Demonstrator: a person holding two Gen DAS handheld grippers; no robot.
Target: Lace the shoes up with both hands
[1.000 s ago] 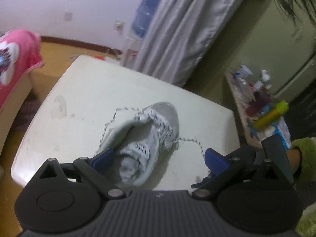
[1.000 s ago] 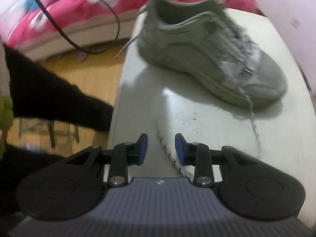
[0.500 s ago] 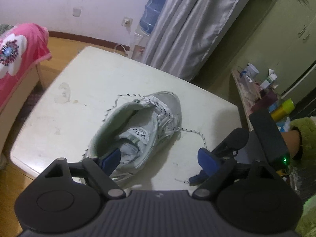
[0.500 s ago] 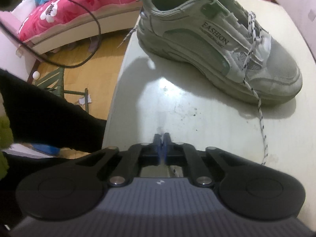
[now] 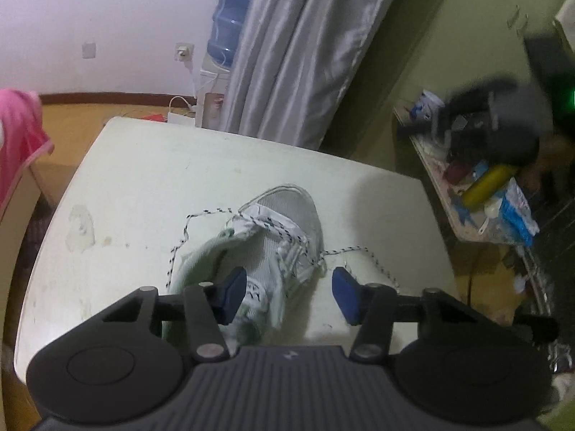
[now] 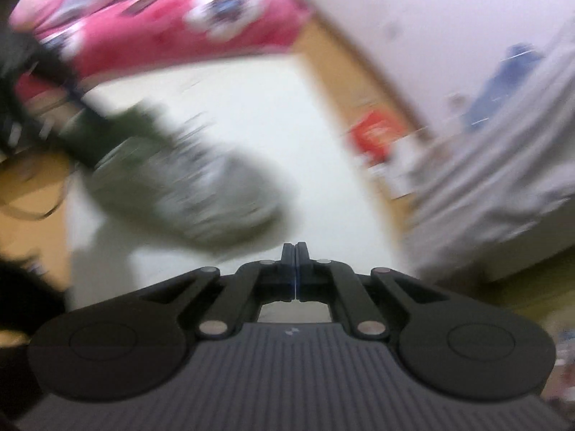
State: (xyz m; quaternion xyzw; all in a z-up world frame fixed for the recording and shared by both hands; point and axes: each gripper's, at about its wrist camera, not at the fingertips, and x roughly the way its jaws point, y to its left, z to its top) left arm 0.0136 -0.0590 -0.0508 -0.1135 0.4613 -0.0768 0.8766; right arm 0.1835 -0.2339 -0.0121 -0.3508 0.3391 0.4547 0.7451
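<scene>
The pale grey-white mesh sneaker (image 5: 273, 251) points toe-away, lengthwise from the left gripper (image 5: 287, 292), whose closing jaws straddle its tongue; the right gripper (image 6: 294, 251) is clamped empty.

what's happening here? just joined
A person with a handheld gripper in each hand is lacing a grey-white sneaker on a white table. The left gripper is over the shoe's collar, its jaws closing around the tongue area, pads not visibly pressing on anything. The right gripper is shut with nothing visible between its pads; its view is blurred. The speckled lace lies loose on both sides of the shoe.
</scene>
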